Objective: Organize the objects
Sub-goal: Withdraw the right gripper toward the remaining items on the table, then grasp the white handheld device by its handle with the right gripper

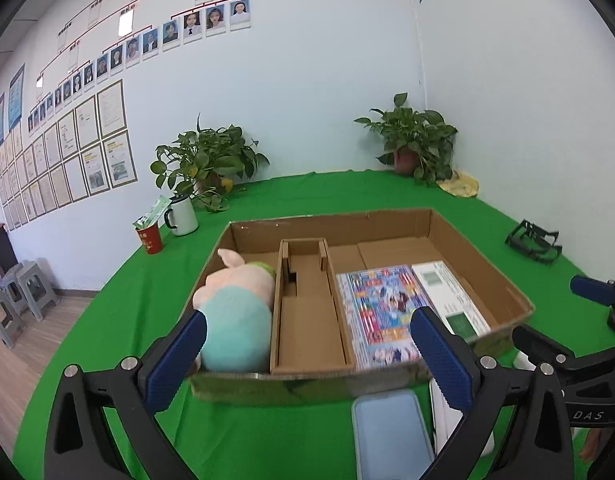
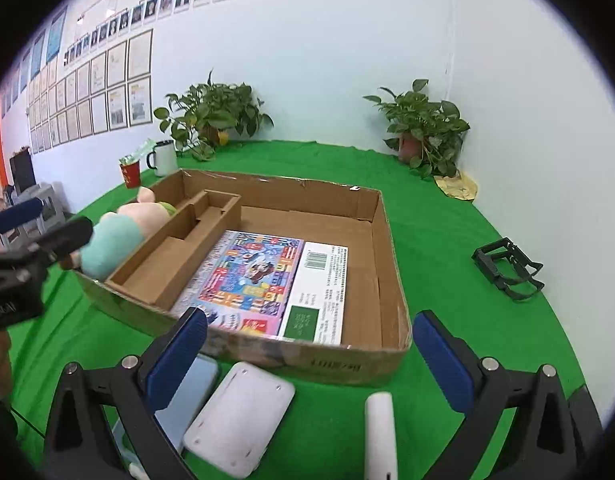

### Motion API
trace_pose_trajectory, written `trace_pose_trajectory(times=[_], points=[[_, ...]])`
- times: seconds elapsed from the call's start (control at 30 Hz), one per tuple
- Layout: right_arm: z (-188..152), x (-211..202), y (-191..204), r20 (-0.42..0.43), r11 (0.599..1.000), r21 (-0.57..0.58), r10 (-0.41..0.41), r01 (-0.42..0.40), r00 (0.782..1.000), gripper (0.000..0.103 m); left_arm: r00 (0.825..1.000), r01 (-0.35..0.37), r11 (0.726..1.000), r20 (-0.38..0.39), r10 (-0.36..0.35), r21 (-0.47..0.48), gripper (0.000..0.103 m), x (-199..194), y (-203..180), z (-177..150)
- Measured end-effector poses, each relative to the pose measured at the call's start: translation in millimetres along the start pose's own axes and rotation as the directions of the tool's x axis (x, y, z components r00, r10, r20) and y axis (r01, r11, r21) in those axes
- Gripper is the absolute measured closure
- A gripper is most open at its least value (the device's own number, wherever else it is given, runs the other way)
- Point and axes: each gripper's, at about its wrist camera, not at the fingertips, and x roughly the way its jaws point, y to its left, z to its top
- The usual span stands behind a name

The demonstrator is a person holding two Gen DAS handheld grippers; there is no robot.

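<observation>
Your right wrist view shows a white slab (image 2: 239,420) and a white stick (image 2: 381,436) near you on the green table (image 2: 447,240); the left view mostly hides them. The cardboard box (image 1: 447,236) holds a plush pig (image 1: 235,312) in its left compartment, a bare middle one, and a colourful book (image 1: 383,312) lying flat on the right. A blue phone (image 1: 391,432) lies just outside the near wall. Your left gripper (image 1: 307,364) and right gripper (image 2: 311,360) both gape wide, holding nothing.

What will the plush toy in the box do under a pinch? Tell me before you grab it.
The plush toy looks soft and stuffed, so it will likely squash between the pads. It probably weighs little for its bulk. Lying wedged in the narrow left compartment of the cardboard box, it may drag on the walls.
</observation>
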Motion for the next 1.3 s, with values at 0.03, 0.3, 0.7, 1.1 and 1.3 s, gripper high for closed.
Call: trace_pose_trajectory(times=[0.03,0.3,0.7,1.1,1.3], points=[[-4.2,-4.5,2.9,0.006,1.000,0.001,0.002,-0.002,1.000,0.001,1.000,0.000,1.000,0.000,0.000,0.001,0.000,-7.0,-1.8,-6.6],[-30.1,-39.6,19.4,0.060,1.000,-0.011,-0.014,0.014,0.998,0.001,1.000,-0.007,0.999,0.000,0.007,-0.046,0.001,-58.9,-12.2,-46.2],[-45.0,-59.1,-0.4,0.064,0.995,0.080,0.057,-0.062,0.996,0.015,0.999,-0.020,0.999,-0.044,0.018,-0.045,0.045,-68.4,-18.4,-55.6],[-55.6,-36.3,-47.0,-0.047,0.986,0.136,0.099,-0.092,0.994,0.008,0.993,0.067,0.994,-0.087,-0.074,-0.081,0.001,-55.2,-20.3,-64.3],[-61.8,1.9,-86.4,-0.196,0.962,0.229,0.198,-0.151,0.960,0.001,0.978,0.134,0.990,-0.153,-0.140,-0.052,0.001,-42.0,-34.6,-70.3]])
